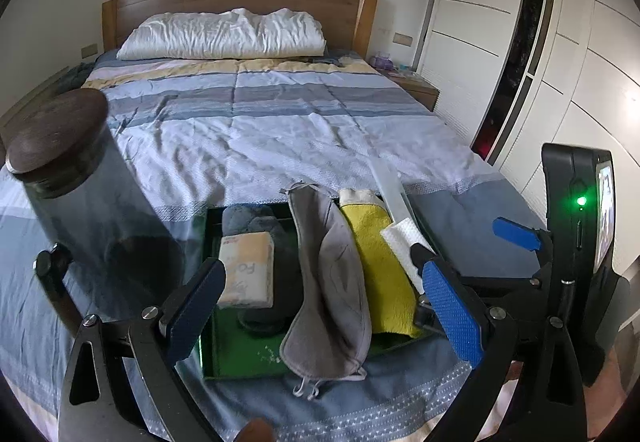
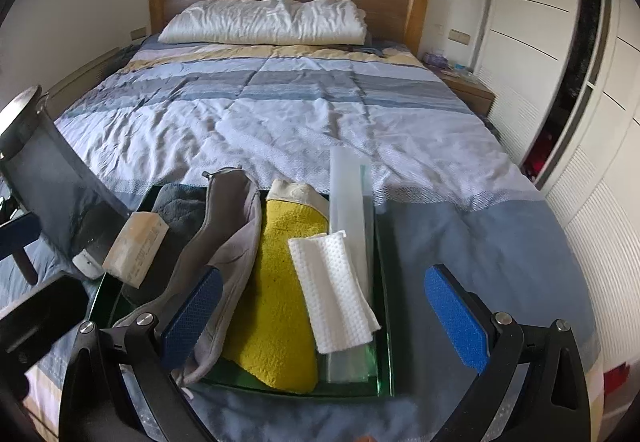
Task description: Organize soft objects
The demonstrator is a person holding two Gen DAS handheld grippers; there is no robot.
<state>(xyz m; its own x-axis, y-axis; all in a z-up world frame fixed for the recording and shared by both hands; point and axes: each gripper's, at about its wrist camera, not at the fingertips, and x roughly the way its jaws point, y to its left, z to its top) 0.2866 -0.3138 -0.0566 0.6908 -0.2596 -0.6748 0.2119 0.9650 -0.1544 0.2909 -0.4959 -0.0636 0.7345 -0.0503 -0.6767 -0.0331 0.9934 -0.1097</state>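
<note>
A: How do the claws stand?
B: The left gripper (image 1: 324, 302) is spread wide and empty above the green tray (image 1: 248, 366); the right gripper (image 2: 326, 316) likewise, touching nothing.
A: And the soft things, left to right?
B: Tissue pack (image 1: 247, 269), grey cloth (image 1: 328, 282), yellow towel (image 2: 280, 306), white wipe (image 2: 332, 290) (all lying lengthwise toward the headboard) inside the tray on the bed (image 2: 280, 114)
</note>
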